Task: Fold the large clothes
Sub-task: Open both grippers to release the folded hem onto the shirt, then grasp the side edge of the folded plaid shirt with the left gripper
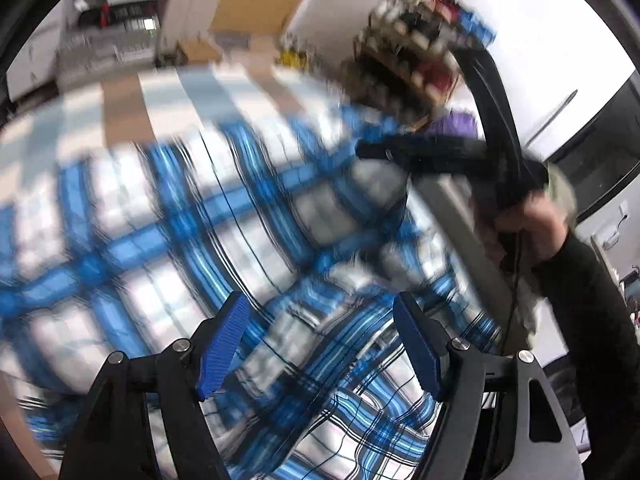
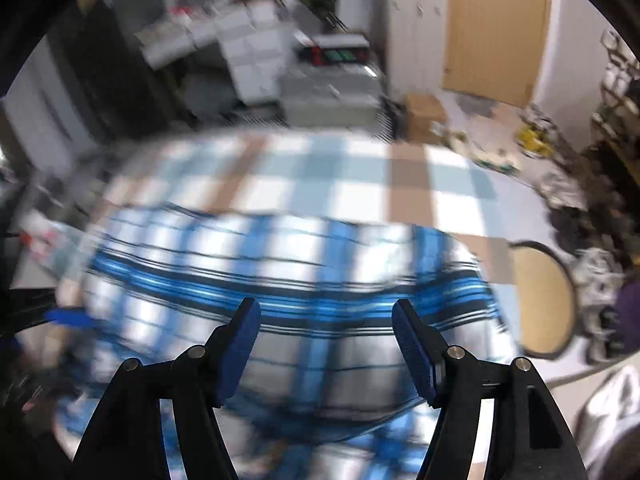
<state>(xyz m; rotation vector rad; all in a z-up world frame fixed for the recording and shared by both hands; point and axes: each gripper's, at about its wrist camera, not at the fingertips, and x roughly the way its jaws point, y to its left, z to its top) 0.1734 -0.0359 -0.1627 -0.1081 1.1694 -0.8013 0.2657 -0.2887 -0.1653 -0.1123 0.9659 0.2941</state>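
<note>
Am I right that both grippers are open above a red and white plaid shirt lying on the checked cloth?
Not quite: the plaid shirt is blue and white, as the right wrist view shows. Both the left gripper and the right gripper are open above it, on the checked cloth.

Upper right I see a tan door (image 2: 496,28) beside white lockers (image 2: 414,28); cluttered shelves (image 2: 256,52) blur upper left.

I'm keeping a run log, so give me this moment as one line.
left tool: open, empty | right tool: open, empty | blue and white plaid cloth garment: lying on checked table cover | views: blurred
</note>
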